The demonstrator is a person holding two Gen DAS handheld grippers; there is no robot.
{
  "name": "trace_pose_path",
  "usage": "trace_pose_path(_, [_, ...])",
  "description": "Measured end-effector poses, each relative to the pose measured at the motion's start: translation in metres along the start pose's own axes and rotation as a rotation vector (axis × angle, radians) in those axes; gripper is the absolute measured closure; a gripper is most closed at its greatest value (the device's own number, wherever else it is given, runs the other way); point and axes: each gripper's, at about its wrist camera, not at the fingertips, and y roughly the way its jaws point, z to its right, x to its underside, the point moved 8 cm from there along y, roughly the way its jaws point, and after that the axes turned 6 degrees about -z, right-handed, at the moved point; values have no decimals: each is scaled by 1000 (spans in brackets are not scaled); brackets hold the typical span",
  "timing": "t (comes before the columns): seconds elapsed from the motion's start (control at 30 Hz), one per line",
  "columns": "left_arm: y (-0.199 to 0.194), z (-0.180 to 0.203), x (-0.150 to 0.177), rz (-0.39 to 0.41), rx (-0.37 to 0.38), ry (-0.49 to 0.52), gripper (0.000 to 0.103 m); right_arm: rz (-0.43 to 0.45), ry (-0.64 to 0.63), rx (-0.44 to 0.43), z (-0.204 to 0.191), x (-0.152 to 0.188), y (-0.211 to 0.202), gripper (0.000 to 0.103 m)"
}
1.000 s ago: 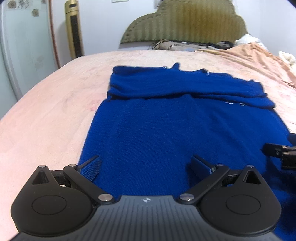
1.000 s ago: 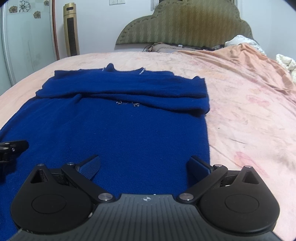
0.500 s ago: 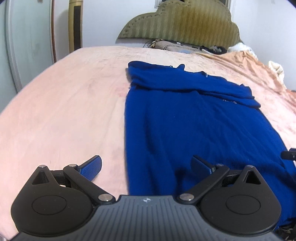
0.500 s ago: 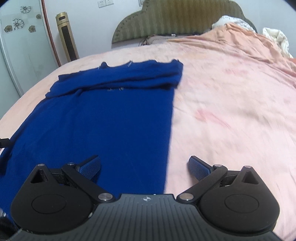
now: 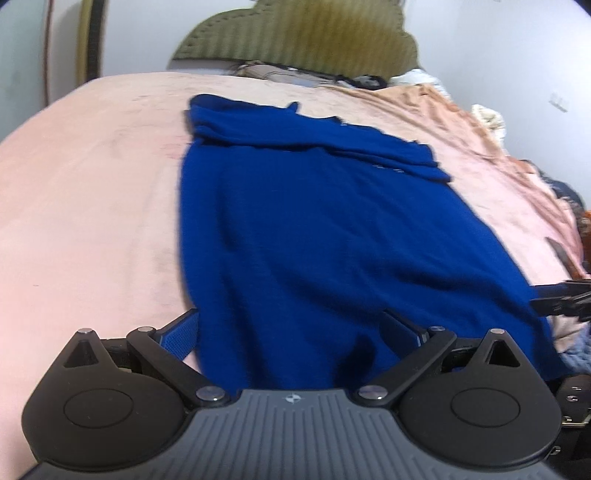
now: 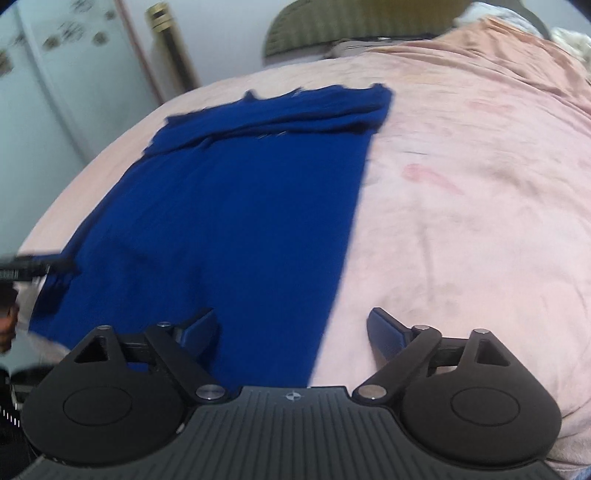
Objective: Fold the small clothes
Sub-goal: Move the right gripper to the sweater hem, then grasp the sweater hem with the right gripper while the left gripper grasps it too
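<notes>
Pink bedspread (image 6: 461,221) carries the blue sweater (image 5: 314,229) lengthwise toward the headboard (image 5: 295,33); my left gripper (image 5: 291,332) and right gripper (image 6: 291,328) straddle its near corners, jaws closing, cloth between, not yet pinched.

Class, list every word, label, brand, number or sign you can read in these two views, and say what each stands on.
No readable text anywhere.
Small emblem on each claw housing: a logo mark, no letters.
Pale marks on the blue garment: too blurred to read.
Flower decals on the pale panel: pictures only, blurred.
</notes>
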Motion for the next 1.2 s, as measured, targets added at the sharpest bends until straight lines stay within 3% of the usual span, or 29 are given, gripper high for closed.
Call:
trace_pose_path(0.1, [3,7,-2,12,-15,27,43,-3,-63,20,-15,-2,2,58])
trace_pose_path(0.13, [4,6,-3,11,-18,23,59,-1,-65,14,-18,-4,2,74])
trace_pose_path(0.17, [5,5,-5,12,-13,9,72,1,-64,5,-22,-7,5,83])
trace_pose_path(0.23, [7,2,-10,9,18,-28,89,12,-59,-2,-22,-12,6,87])
trace_pose_path(0.33, [7,6,-21,34,19,-17,93,45,-42,-25,-22,-24,5,91])
trace_pose_path(0.5, [9,14,-54,122,7,21,93,140,-31,1,-11,-60,0,91])
trace_pose_path(0.63, [29,3,-65,113,-32,-16,92,179,-10,79,6,-83,13,91])
trace_pose_path(0.73, [39,-8,-59,59,-22,-89,90,144,88,72,22,-80,26,71])
trace_pose_path(0.77, [37,-10,-56,55,-12,-102,82,143,108,46,23,-77,25,60])
trace_pose_path(0.8, [34,-13,-53,55,-11,-107,75,144,121,22,24,-72,22,55])
trace_pose_path(0.87, [25,-20,-46,51,-30,-118,32,150,134,12,28,-63,12,47])
trace_pose_path(0.9, [17,-24,-42,60,-33,-122,25,144,141,15,30,-58,8,46])
trace_pose_path(1.0, [2,-29,-29,49,-1,-119,24,116,173,0,35,-39,-2,46])
trace_pose_path(1.1, [-3,-27,-12,-4,93,-154,24,77,210,-47,39,-19,-11,45])
trace_pose_path(1.2, [-5,-17,-4,-9,121,-120,24,43,208,-79,31,-6,-12,44])
